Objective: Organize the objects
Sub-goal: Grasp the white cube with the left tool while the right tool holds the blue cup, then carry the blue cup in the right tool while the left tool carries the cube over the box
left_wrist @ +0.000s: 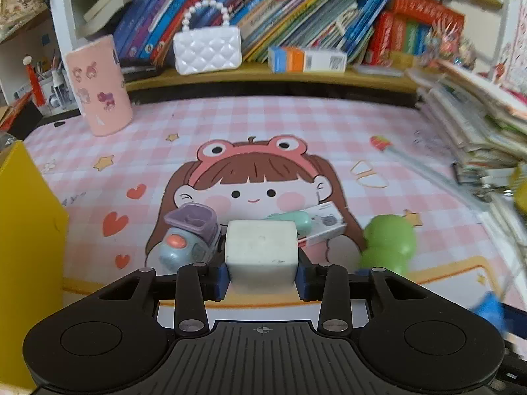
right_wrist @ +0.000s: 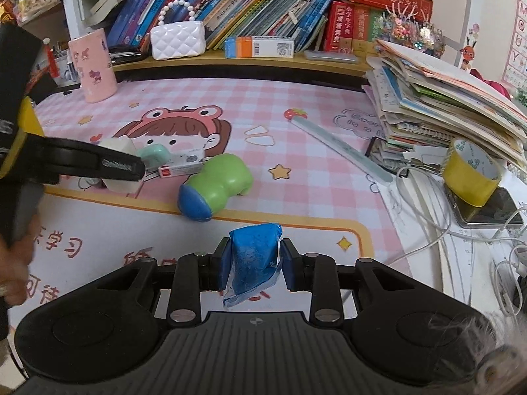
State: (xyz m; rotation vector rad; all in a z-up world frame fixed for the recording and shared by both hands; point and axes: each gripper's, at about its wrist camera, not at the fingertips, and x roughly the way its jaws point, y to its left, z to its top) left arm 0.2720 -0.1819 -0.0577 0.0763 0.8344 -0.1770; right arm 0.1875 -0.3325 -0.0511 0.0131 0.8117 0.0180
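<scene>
My left gripper [left_wrist: 262,278] is shut on a white cube-shaped block [left_wrist: 262,253] low over the pink desk mat [left_wrist: 296,125]. It also shows in the right wrist view [right_wrist: 120,168], holding the block [right_wrist: 118,146] at the left. My right gripper [right_wrist: 253,265] is shut on a blue plastic packet [right_wrist: 252,256] above the mat's front edge. Behind the block lie a grey-blue toy with a purple top [left_wrist: 189,237], a mint green item [left_wrist: 293,219] and a small white box [left_wrist: 324,223]. A green toy with a blue end [right_wrist: 214,187] lies between the grippers.
A yellow box [left_wrist: 23,247] stands at the left. A pink cup [left_wrist: 98,89] stands at the back left. A stack of books [right_wrist: 444,98], a yellow tape roll [right_wrist: 471,171], a phone and cables crowd the right. A ruler [right_wrist: 342,146] lies on the mat. A white purse [left_wrist: 207,49] sits on the shelf.
</scene>
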